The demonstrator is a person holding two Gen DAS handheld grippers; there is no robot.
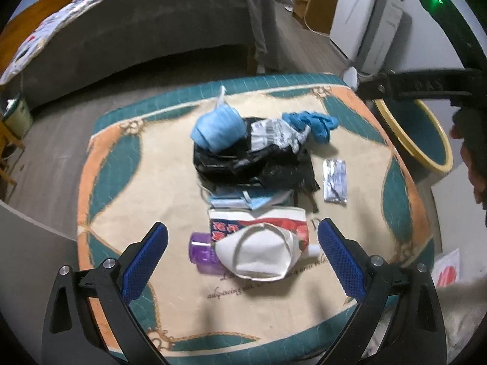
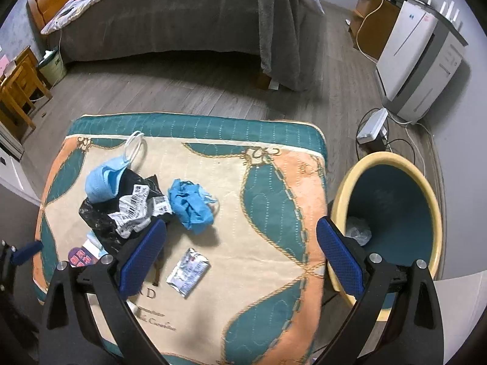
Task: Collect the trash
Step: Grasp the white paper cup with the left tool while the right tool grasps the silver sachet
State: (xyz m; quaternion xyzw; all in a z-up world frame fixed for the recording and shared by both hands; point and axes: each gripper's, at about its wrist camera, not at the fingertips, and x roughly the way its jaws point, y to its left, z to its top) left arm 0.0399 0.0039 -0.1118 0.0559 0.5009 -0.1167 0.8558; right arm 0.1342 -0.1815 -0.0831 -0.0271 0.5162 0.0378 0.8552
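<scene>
Trash lies on a quilted mat (image 1: 127, 188) (image 2: 268, 243): a white cup mask (image 1: 258, 255), a purple bottle (image 1: 202, 252), flat blue masks (image 1: 240, 202), a black plastic bag (image 1: 255, 164) (image 2: 100, 216), a crumpled blue mask (image 1: 217, 129) (image 2: 102, 179), labelled paper (image 1: 274, 135) (image 2: 134, 210), blue gloves (image 1: 316, 123) (image 2: 190, 205) and a silver sachet (image 1: 334, 179) (image 2: 188, 272). My left gripper (image 1: 243, 261) is open above the white mask. My right gripper (image 2: 242, 261) is open and empty, between the sachet and a yellow-rimmed bin (image 2: 392, 213) (image 1: 426, 133).
A clear crumpled wrapper (image 2: 359, 232) lies in the bin. A bed (image 2: 170, 15) stands beyond the mat. A white appliance (image 2: 420, 57) with cables and a power strip (image 2: 373, 126) is at the right. A wooden chair (image 2: 18, 88) and a small bucket (image 2: 51, 62) are at the left.
</scene>
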